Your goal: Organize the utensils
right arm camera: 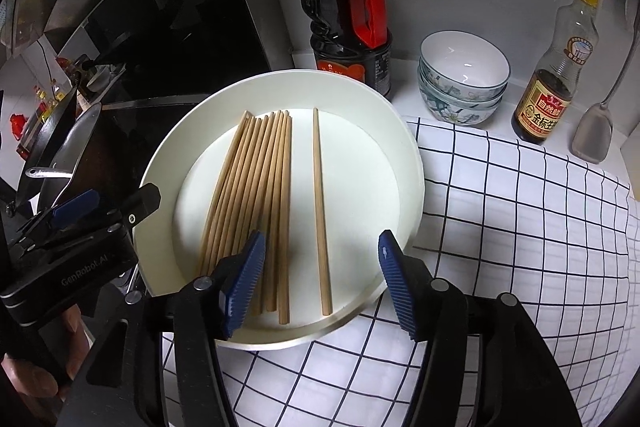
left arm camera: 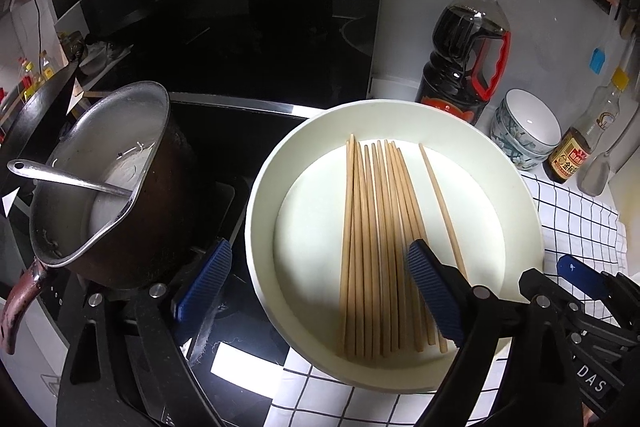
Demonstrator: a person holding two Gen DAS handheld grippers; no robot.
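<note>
Chopsticks (right arm camera: 256, 203) lie bundled in the plate (right arm camera: 408, 163), one stray (right arm camera: 320, 203) apart, likely next to join. Both the left gripper (left arm camera: 316, 287) and the right gripper (right arm camera: 322, 281) hover with jaws open, holding nothing.

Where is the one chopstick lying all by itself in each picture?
Left wrist view: the lone chopstick lies right of the bundle, on the right side of the plate.
Right wrist view: the lone chopstick lies right of the bundle, near the picture's middle.
Shared landmark: the soy sauce bottle behind the plate.

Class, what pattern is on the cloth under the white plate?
The cloth is white with a dark grid of thin lines, clearest in the right wrist view.
</note>
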